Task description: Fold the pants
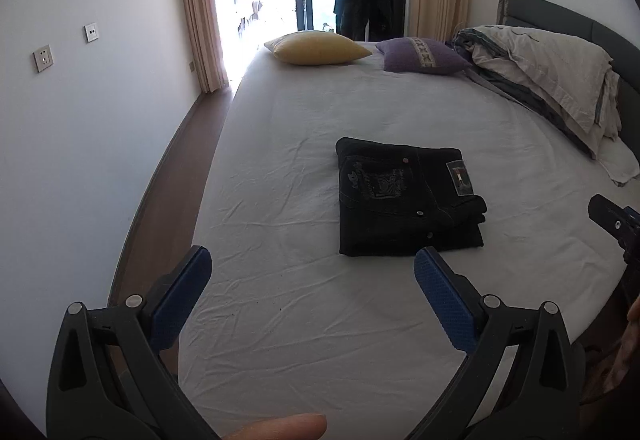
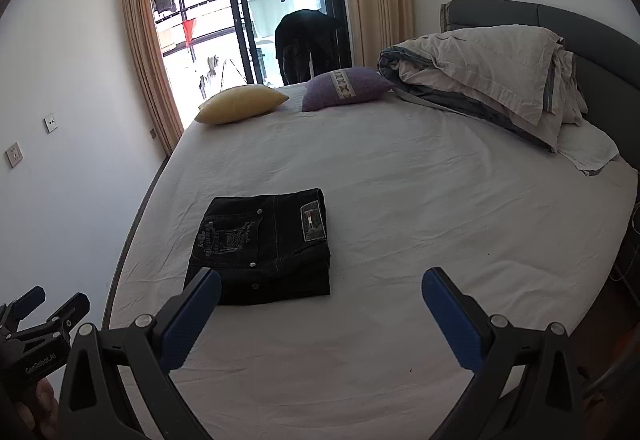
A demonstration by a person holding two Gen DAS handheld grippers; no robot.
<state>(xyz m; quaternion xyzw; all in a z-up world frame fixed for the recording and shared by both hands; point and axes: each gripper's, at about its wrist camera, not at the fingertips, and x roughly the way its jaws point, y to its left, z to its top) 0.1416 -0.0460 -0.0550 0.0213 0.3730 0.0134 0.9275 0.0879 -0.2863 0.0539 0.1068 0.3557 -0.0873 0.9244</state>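
Note:
Dark jeans (image 1: pixel 408 195) lie folded into a compact rectangle on the white bed sheet (image 1: pixel 304 320), back pocket embroidery and waistband patch facing up. They also show in the right wrist view (image 2: pixel 264 248). My left gripper (image 1: pixel 313 260) is open and empty, held above the sheet just short of the jeans' near edge. My right gripper (image 2: pixel 321 282) is open and empty, above the sheet near the jeans' near right corner. The right gripper shows at the right edge of the left wrist view (image 1: pixel 616 220); the left gripper shows at the lower left of the right wrist view (image 2: pixel 44 304).
A yellow pillow (image 1: pixel 316 47) and a purple pillow (image 1: pixel 424 55) lie at the bed's far end. A bunched duvet (image 2: pixel 488 75) is piled against the grey headboard (image 2: pixel 600 51). A white wall (image 1: pixel 80 119) and wooden floor strip (image 1: pixel 160 207) run along the left.

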